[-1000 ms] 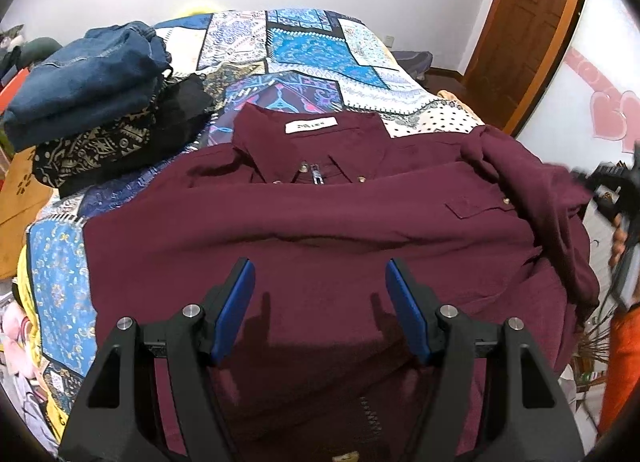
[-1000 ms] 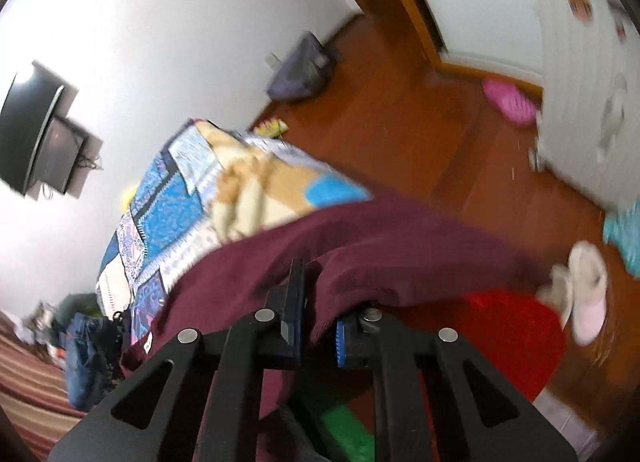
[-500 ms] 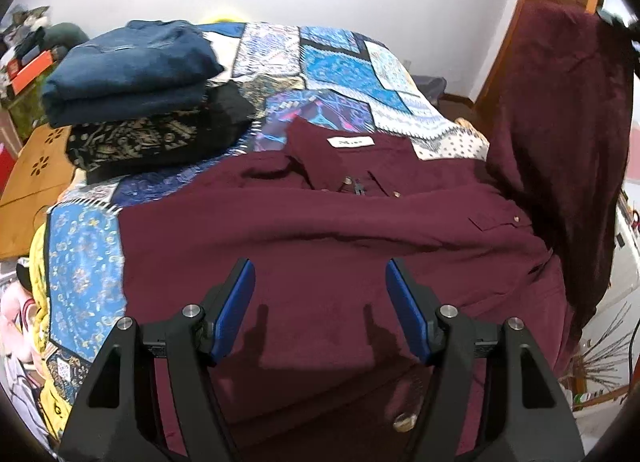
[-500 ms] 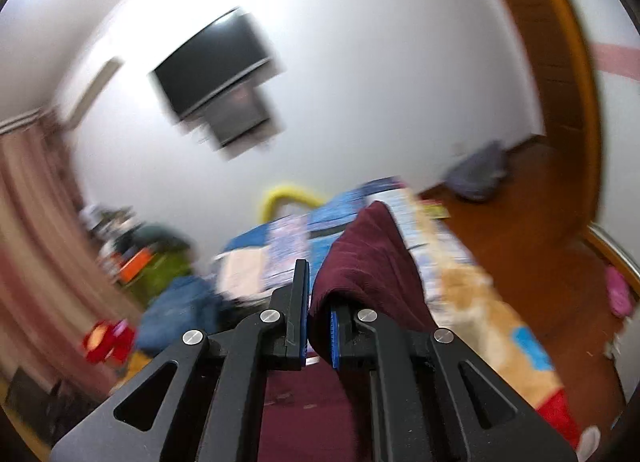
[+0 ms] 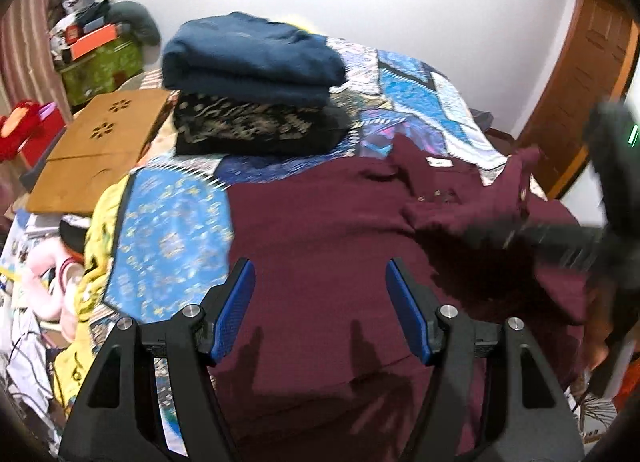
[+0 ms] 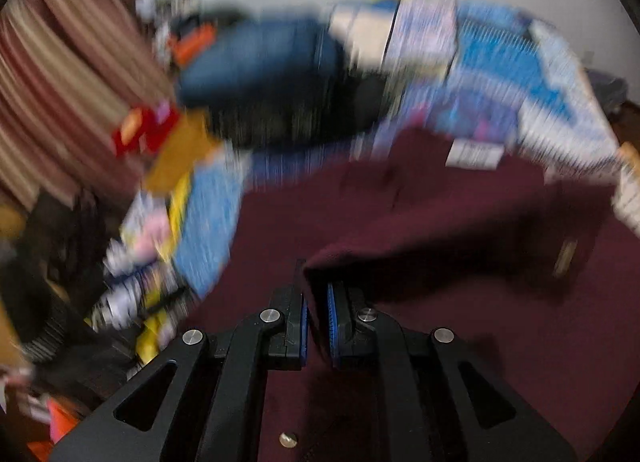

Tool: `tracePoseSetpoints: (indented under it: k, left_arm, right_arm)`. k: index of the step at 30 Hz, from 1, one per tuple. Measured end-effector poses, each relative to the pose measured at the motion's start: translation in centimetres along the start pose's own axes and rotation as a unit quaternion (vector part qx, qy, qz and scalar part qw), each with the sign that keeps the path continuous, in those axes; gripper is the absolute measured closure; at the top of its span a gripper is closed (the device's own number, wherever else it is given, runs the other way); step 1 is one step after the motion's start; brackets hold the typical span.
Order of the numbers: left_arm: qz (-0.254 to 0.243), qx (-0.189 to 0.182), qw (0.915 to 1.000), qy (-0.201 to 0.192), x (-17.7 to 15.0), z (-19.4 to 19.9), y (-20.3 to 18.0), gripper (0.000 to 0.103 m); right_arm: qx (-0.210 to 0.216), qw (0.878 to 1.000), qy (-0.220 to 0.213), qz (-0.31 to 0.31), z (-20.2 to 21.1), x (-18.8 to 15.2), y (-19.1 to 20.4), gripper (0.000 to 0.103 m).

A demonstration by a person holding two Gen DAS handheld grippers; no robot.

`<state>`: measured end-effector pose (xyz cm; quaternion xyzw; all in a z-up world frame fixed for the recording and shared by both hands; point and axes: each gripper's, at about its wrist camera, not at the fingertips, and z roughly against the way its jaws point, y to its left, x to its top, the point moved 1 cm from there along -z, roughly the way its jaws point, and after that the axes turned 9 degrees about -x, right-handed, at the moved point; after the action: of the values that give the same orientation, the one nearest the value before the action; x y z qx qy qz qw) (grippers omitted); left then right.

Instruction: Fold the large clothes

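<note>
Sleeve point(image 6: 420, 250) is now brought down over maroon shirt point(image 5: 332, 246) on the bed point(image 5: 420, 90), pinched by right gripper point(image 6: 317, 310); half-second ago it was raised. Left gripper point(image 5: 320, 310) is held spread, empty. Sleeve fold nearly laid.

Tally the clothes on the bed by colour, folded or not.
Maroon: 1, the maroon shirt spread on the quilt, its sleeve pinched in the right gripper
Navy blue: 1, the folded blue garment on top of the stack
Black with gold pattern: 1, the folded patterned garment under it
Total: 3
</note>
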<state>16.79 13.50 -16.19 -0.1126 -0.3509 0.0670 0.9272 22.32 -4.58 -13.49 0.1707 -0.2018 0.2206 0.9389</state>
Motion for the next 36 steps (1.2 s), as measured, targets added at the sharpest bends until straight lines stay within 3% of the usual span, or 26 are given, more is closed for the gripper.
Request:
tracePoseSetpoints:
  k: [5, 9, 11, 13, 14, 21, 28, 34, 36]
  left_arm:
    - [0.005, 0.014, 0.9999, 0.007, -0.9, 0.0, 0.5, 0.037]
    - [-0.003, 0.009, 0.9999, 0.008, -0.5, -0.2, -0.6, 0.037]
    - [-0.013, 0.004, 0.9999, 0.008, 0.0, -0.3, -1.4, 0.037]
    - [-0.029, -0.002, 0.9996, 0.007, 0.7, -0.5, -2.8, 0.036]
    - [-0.036, -0.005, 0.9993, 0.007, 0.9, -0.7, -3.4, 0.036]
    - [-0.111, -0.053, 0.9921, 0.021, 2.8, -2.8, -10.2, 0.029]
    - [-0.214, -0.048, 0.9742, 0.054, 2.3, -7.7, -17.0, 0.024]
    - [-0.207, -0.072, 0.9710, 0.096, 2.6, -12.1, -19.2, 0.027]
    - [-0.196, -0.086, 0.9715, 0.102, 3.2, -12.8, -19.5, 0.039]
  right_arm:
    - [-0.020, 0.998, 0.049, 0.030, -2.9, -1.9, 0.8, 0.089]
    - [0.002, 0.997, 0.071, 0.028, -1.8, -1.8, 0.1, 0.079]
    - [0.007, 0.998, 0.060, 0.027, -0.5, -2.0, -0.5, 0.075]
    - [0.001, 0.999, 0.040, 0.025, 0.7, -2.0, -0.7, 0.059]
    - [-0.007, 1.000, 0.022, 0.021, 1.8, -2.2, -1.4, 0.057]
    - [-0.097, 0.992, -0.082, -0.022, 7.9, -4.1, -7.5, 0.054]
    - [-0.191, 0.970, -0.119, -0.090, 11.8, -6.0, -14.4, 0.053]
    - [-0.222, 0.956, -0.124, -0.145, 13.2, -7.7, -18.3, 0.053]
    - [-0.220, 0.955, -0.118, -0.159, 13.0, -8.2, -19.1, 0.053]
